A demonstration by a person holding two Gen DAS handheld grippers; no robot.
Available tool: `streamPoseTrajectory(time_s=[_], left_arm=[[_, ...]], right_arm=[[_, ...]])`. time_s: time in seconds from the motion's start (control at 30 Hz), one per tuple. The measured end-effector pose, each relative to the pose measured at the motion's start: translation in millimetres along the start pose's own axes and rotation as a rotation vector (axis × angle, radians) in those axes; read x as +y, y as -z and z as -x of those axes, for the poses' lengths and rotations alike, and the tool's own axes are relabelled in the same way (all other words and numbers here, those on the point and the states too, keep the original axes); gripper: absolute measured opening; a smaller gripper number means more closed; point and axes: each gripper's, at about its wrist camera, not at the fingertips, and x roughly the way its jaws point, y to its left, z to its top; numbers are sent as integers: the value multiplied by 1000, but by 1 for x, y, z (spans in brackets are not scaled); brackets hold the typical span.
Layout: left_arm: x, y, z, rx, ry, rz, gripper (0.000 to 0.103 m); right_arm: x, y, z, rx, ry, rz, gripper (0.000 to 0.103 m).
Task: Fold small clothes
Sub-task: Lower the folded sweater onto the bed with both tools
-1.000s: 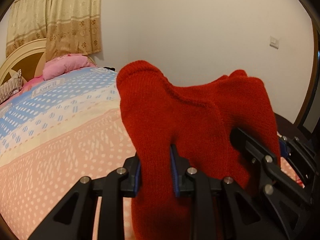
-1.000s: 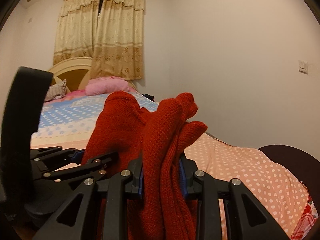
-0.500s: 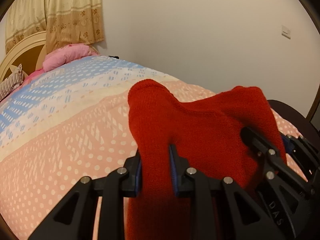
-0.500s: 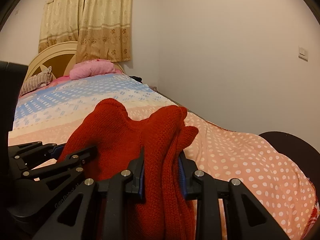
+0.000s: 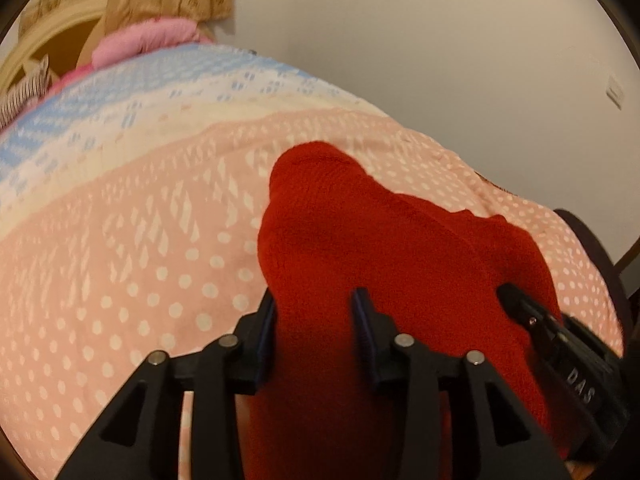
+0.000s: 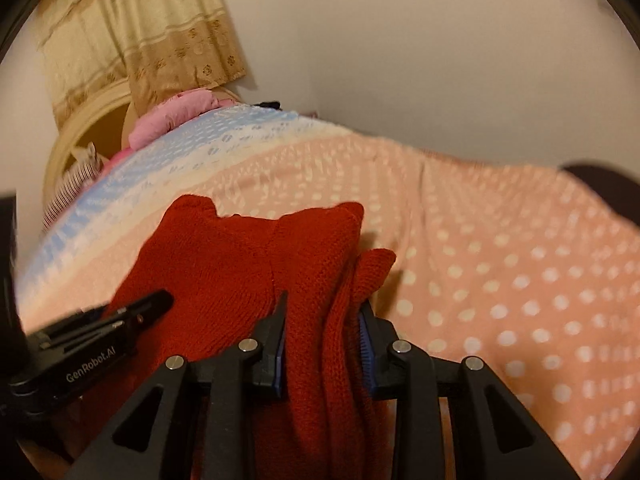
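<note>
My left gripper (image 5: 314,334) is opening, with a fold of the red knitted garment (image 5: 360,248) between its fingers (image 5: 267,332). My right gripper (image 6: 322,338) pinches another bunched part of the same garment, though its fingers (image 6: 366,340) are loosening slightly. The garment hangs above the dotted pink bed cover (image 6: 500,280), near the pink pillow (image 5: 140,40).

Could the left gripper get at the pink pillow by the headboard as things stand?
Probably not: the left gripper, jaws opening, has the red knit garment between them, and the pink pillow lies across the bed.
</note>
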Motion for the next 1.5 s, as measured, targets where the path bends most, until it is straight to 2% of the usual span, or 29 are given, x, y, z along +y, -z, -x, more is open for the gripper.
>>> streamPoseTrajectory(time_s=[0.13,0.27,0.4,0.43,0.5,0.6,0.67,0.73,0.77,0.83,0.93,1.03,1.2,1.37,1.5], left_arm=[[10,-3,-5,14,33,35,45],[2,-1,-2,3,-2,2,45],[-1,0,2,-14,-27,-34,45],[-1,0,3,-18,-32,-41,45],[-1,1,3,-22,-38,-45,45],[-2,1,2,-25,-42,-46,45],[-2,1,2,-28,-46,-51,45],[-2,1,2,-28,-45,-50,45],[-2,1,2,-27,-43,-48,45],[-2,1,2,-27,-44,-48,45],[-3,2,2,-29,-52,-53,45],[-4,2,3,-33,-73,-61,47],[-4,4,6,-42,-99,-71,48],[-6,18,27,-86,-115,-114,49],[-7,33,55,-121,-115,-143,50]], right_arm=[[-12,-6,-16,42,-66,-57,30],[-19,-8,-25,55,-114,-94,31],[-20,-11,-20,74,-123,-99,35],[-21,-12,-13,66,-115,-107,36],[-20,-9,16,-16,-73,-103,36],[-7,-2,55,-133,37,4,35],[2,3,70,-169,54,63,35],[15,5,71,-156,34,122,33],[21,7,67,-128,22,145,24],[28,13,57,-70,-7,179,18],[32,24,42,-38,80,228,17],[23,21,30,-30,88,184,14],[23,13,9,-36,129,187,14],[31,19,12,-76,171,214,14],[35,16,22,-47,181,246,15]])
